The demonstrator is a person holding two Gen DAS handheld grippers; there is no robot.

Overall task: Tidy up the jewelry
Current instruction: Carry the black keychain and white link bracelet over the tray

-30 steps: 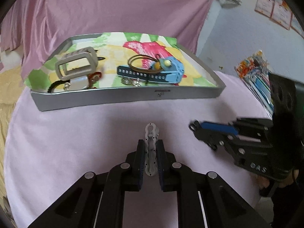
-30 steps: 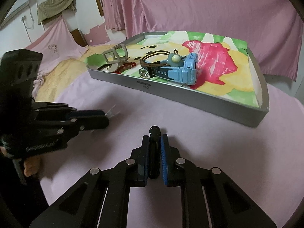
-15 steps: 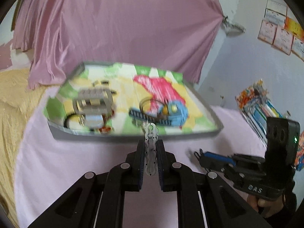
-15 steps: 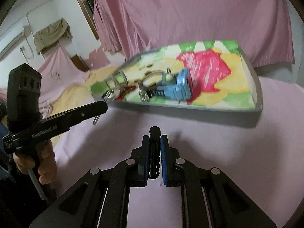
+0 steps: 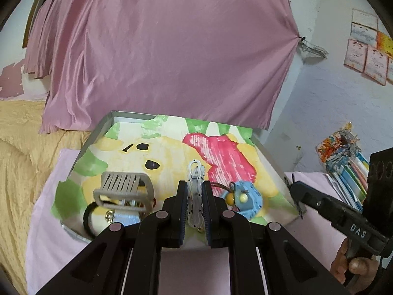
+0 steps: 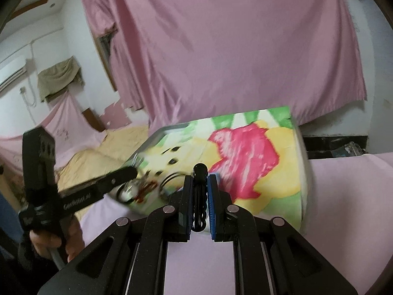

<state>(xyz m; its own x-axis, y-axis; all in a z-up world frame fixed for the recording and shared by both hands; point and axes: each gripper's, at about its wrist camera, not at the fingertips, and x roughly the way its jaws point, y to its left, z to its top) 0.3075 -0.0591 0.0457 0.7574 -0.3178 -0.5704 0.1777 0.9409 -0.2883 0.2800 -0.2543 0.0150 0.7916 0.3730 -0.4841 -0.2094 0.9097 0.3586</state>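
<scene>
One silver hair clip [image 5: 195, 191], long axis pointing away from cam, pinched in left gripper [image 5: 195, 211] above the tray [image 5: 275, 172]. One black clip [image 6: 200, 191] (same lengthwise orientation) clamped in right gripper [image 6: 199, 206]. In tray: 1 blue watch [image 5: 246, 200], 1 beige claw clip [image 5: 124, 191].

Silver clip [image 5: 195, 196], blue watch [image 5: 248, 202]

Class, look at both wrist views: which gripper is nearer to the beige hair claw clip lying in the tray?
Left. The left gripper, shut on a silver clip, is just right of the beige claw clip. The right gripper sits further right, toward the tray's right side.
</scene>
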